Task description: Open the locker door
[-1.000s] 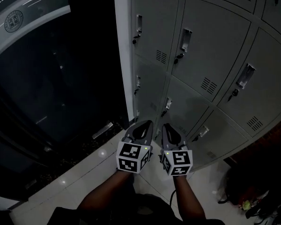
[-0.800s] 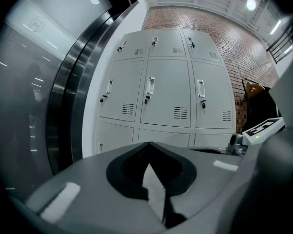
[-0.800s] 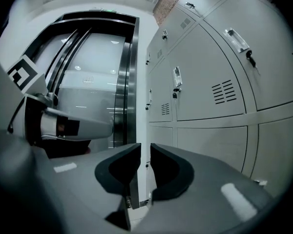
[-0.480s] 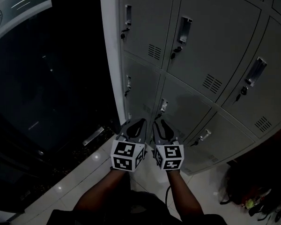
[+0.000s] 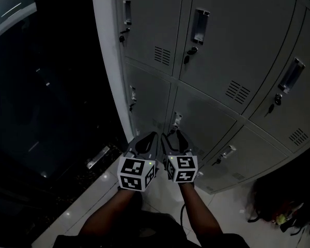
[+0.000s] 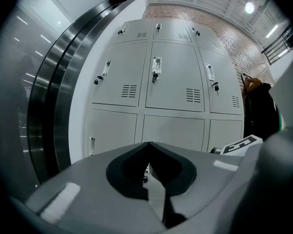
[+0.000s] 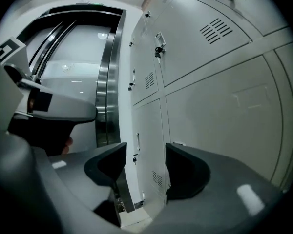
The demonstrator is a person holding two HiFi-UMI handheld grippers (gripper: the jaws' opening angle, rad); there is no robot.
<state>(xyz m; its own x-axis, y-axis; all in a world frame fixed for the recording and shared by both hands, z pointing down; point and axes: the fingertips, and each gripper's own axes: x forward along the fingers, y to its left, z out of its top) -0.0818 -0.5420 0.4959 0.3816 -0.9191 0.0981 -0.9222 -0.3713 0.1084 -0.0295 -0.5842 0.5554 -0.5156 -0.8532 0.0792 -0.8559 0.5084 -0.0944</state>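
Observation:
A bank of grey lockers point(image 5: 217, 61) fills the head view's upper right, all doors closed, each with a handle such as the one on the lower middle door point(image 5: 176, 120). Both grippers hover side by side low in front of that lower row. My left gripper point(image 5: 145, 140) is shut with nothing in it; its tips meet in the left gripper view point(image 6: 149, 144), which looks at the locker doors point(image 6: 173, 77). My right gripper point(image 5: 174, 137) is opening; in the right gripper view point(image 7: 145, 152) its jaws stand apart with nothing between them, close to the locker face point(image 7: 219, 106).
A dark curved glass wall point(image 5: 46, 87) runs along the left, up to the locker bank's white side panel point(image 5: 107, 61). Glossy pale floor tiles point(image 5: 88, 205) lie below. A dark bag and loose items point(image 5: 281, 211) sit on the floor at the lower right.
The view has swung right to left, so the lockers fill more of the frame. Both grippers have moved nearer the lower middle door's handle. The right jaws have parted.

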